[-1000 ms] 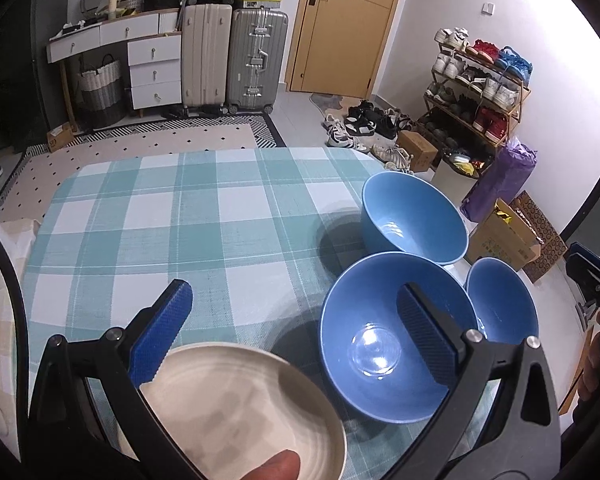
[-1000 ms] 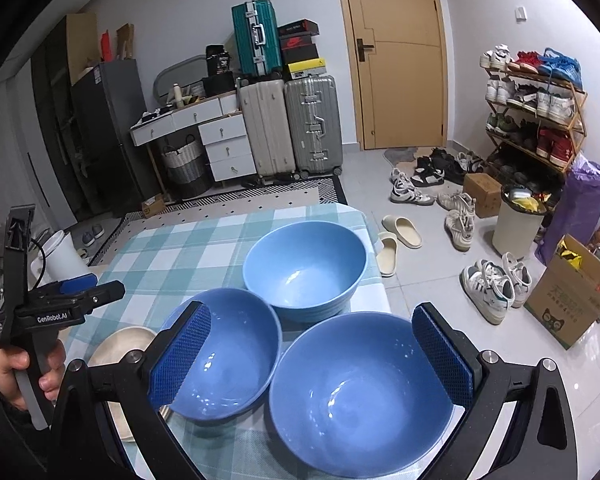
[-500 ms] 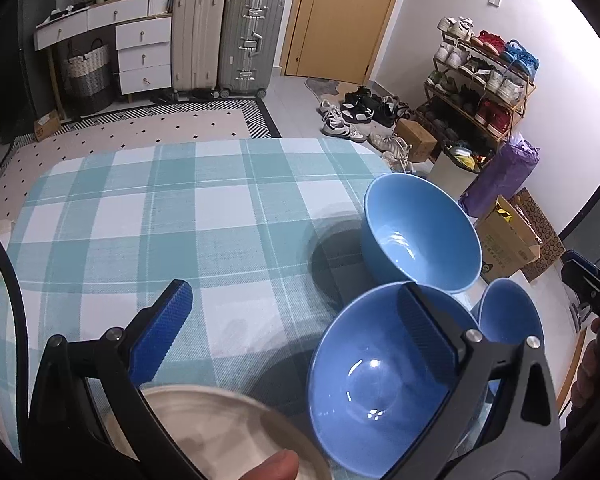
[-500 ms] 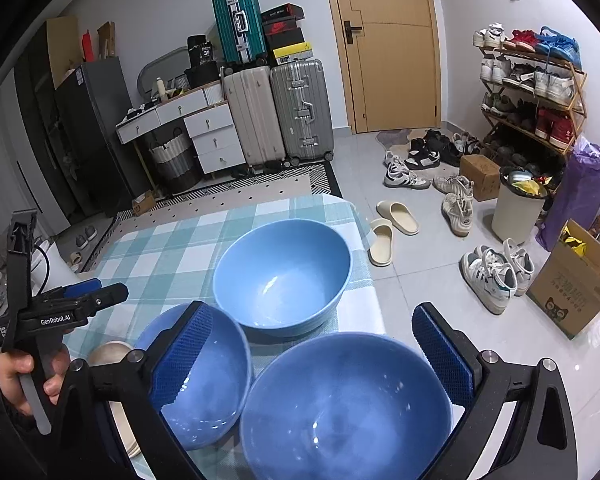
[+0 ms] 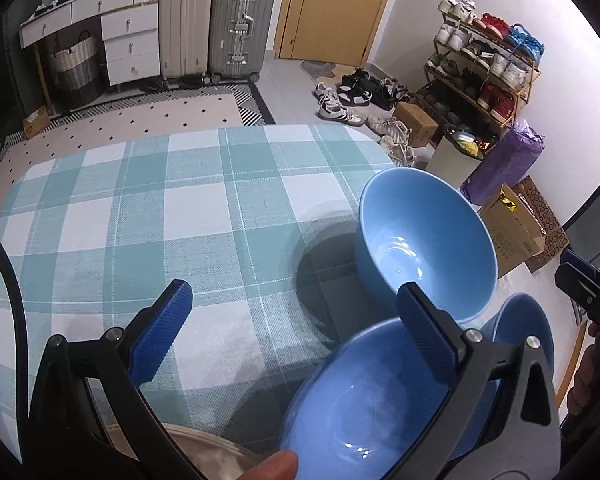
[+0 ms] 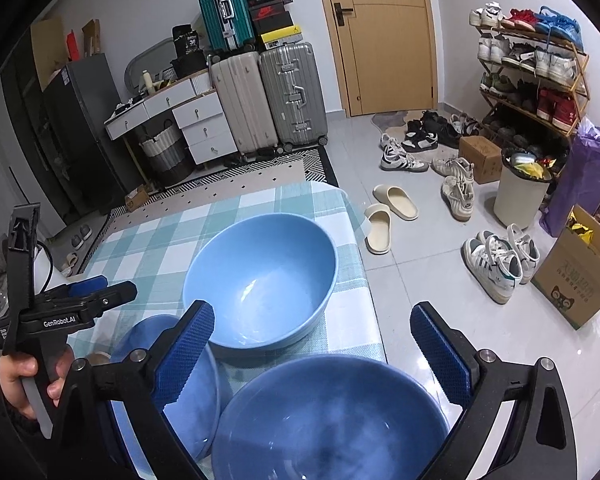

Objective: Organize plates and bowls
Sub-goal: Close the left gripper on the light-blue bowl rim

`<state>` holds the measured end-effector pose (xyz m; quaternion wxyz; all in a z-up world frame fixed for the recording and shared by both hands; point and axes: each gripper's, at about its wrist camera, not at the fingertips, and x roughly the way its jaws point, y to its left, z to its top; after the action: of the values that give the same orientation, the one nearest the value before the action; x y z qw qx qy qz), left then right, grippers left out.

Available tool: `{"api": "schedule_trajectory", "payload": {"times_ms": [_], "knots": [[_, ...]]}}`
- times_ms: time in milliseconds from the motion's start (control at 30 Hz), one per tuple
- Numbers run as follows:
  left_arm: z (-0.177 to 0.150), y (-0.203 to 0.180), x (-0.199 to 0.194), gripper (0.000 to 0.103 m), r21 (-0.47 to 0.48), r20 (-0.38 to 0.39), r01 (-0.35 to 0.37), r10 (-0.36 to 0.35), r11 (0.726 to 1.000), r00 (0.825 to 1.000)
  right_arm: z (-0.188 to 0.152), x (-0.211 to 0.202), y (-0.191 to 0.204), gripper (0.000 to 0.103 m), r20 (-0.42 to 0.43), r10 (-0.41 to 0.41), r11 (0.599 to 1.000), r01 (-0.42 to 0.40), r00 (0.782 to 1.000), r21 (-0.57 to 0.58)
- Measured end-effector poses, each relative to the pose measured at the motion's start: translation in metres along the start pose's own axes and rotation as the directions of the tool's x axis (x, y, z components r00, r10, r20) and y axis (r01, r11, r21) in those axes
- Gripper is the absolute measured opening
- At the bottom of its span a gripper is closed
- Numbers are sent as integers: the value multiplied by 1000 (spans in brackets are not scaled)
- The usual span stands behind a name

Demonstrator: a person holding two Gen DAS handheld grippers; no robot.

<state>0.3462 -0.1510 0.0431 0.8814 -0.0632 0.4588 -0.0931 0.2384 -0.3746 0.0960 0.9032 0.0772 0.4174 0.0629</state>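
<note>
Blue middle bowl [image 5: 352, 412] has tipped up off the bench [image 5: 148, 216] since a second ago, hooked on our left tongs [image 5: 300, 336]; right tongs [image 6: 312, 352] stay wide over the near-corner bowl [image 6: 332, 420]. Stacking's probably next.

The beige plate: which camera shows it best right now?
The left wrist view, though poorly. Only the beige plate rim shows at the bottom edge, behind the open left tongs. The right wrist view shows just a tan sliver beside a blue bowl, probably the plate.
</note>
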Motion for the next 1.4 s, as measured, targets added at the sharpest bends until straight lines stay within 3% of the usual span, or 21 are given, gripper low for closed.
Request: {"api": "schedule_trajectory", "payload": {"times_ms": [200,433,567,933,1400], "knots": [[5,-8,17,97,20,-28,33,-32,999,999,5,17,-7,96,-30,1,1000,-1,1000,12],[7,-17,34,80,33,-63,81,-79,996,995,7,37,-13,85,-72,8,999,-6,997,32],[10,-23,42,75,38,-61,93,-90,995,994,7,46,-15,81,-91,21,999,-18,996,40],[17,-22,67,54,-10,-96,132,-133,991,986,11,82,-20,70,-153,64,995,-51,986,88],[22,-29,89,24,-42,-113,183,-187,982,976,9,100,-21,28,-162,75,993,-60,984,99]]}}
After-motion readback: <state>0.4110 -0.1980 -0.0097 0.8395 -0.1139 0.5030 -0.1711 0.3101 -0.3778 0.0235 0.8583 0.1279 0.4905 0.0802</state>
